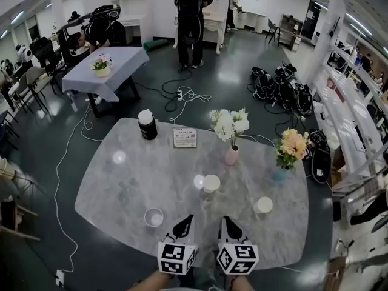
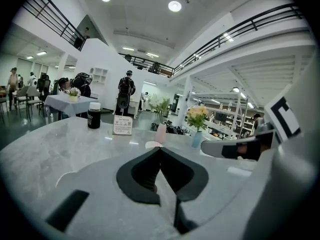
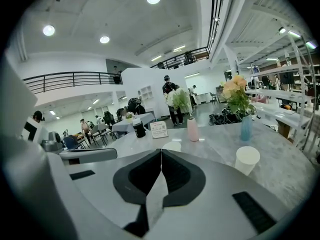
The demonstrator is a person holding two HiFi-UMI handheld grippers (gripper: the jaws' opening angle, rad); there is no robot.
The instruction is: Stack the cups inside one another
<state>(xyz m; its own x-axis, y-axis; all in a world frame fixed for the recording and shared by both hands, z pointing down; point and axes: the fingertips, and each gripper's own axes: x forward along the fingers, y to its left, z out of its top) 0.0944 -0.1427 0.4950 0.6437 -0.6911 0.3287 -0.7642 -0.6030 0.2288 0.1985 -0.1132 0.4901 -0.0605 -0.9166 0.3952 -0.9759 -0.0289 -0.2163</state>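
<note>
Head view: three cups stand well apart on the table (image 1: 133, 168). The left cup (image 1: 154, 217) sits by the near edge, just left of the left gripper (image 1: 185, 222). The right cup (image 1: 264, 205) lies right of the right gripper (image 1: 227, 222). The middle cup (image 1: 211, 183) is ahead of both, toward the centre.

Both grippers hover over the near edge with jaws closed tip to tip and empty, so I must open them first. The cups look upright, axis vertical. I judge a side approach fits, each outer cup going to its nearer gripper.
</note>
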